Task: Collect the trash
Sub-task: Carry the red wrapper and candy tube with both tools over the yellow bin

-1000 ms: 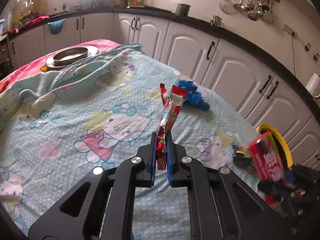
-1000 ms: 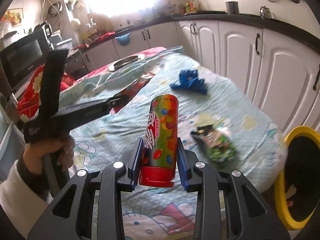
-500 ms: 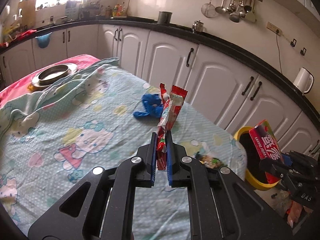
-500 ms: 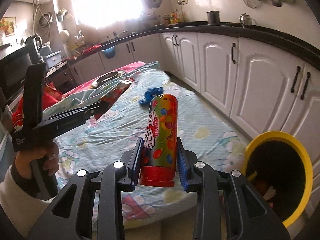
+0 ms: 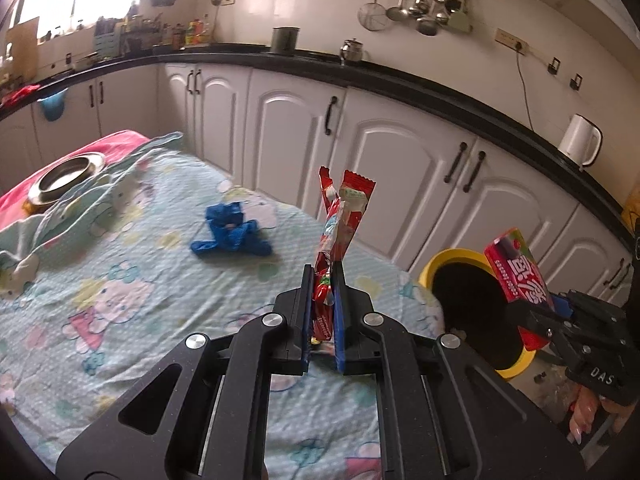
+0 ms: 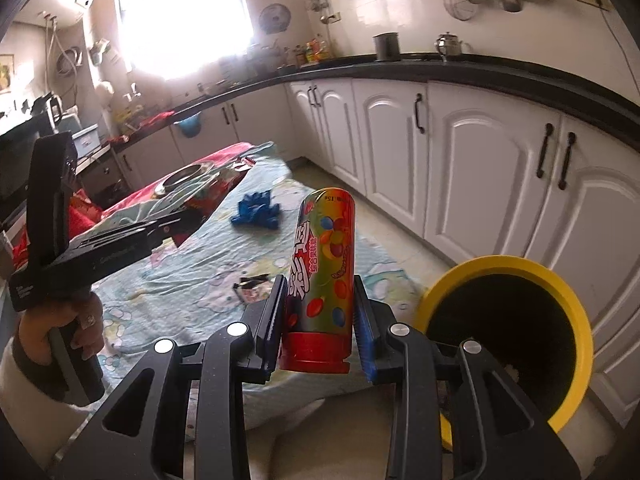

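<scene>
Red crinkled wrapper (image 5: 338,220), colourful candy tube (image 6: 320,276).

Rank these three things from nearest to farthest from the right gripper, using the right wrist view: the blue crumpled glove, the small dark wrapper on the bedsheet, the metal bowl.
From the right gripper:
1. The small dark wrapper, on the bedsheet just left of the fingers.
2. The blue crumpled glove, further up the bed, mid-sheet.
3. The metal bowl, at the far end on the red cloth.
</scene>
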Demonstrator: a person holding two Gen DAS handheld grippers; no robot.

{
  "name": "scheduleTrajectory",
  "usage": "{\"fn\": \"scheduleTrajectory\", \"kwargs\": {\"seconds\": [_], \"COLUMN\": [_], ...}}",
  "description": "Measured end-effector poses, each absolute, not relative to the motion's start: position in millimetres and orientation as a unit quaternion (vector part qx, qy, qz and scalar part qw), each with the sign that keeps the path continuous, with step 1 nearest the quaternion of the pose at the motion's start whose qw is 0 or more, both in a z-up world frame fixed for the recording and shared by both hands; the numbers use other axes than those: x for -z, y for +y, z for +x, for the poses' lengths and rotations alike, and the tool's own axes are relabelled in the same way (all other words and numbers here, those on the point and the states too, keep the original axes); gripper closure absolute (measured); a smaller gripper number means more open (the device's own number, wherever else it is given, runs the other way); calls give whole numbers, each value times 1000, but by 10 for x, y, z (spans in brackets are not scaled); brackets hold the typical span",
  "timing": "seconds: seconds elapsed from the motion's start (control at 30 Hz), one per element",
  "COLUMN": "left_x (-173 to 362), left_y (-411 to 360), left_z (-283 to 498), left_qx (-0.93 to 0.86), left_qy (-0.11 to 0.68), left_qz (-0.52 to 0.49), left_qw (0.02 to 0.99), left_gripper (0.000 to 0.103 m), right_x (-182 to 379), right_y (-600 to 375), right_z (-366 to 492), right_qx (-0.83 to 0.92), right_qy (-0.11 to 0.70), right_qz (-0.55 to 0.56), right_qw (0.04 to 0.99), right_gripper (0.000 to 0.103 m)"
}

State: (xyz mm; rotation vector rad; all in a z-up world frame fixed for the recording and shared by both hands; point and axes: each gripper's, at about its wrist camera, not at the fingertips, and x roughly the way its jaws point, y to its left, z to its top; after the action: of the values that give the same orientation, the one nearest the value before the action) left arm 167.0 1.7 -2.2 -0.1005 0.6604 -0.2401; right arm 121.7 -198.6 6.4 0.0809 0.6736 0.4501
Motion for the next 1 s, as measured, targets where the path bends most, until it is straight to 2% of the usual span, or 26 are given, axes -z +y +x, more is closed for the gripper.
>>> {"fn": "scheduleTrajectory", "kwargs": {"seconds": [0.5, 1.0], "left_x": [31, 203], "left_y": [-611, -1278], "left_z": [1737, 1856], "left_qx": [172, 226], "left_qy": [324, 339], "left_qz": [-20, 6], "left_qw": [930, 913], "left_gripper": [99, 99], "right_x": [-91, 116], "right_y": [-2616, -3239], "right_z": [1234, 1210], "right_qx": [-157, -76], "right_qy": [317, 330], "right_qz": [77, 103], "right_qw": [932, 935], "right_gripper": [73, 73]}}
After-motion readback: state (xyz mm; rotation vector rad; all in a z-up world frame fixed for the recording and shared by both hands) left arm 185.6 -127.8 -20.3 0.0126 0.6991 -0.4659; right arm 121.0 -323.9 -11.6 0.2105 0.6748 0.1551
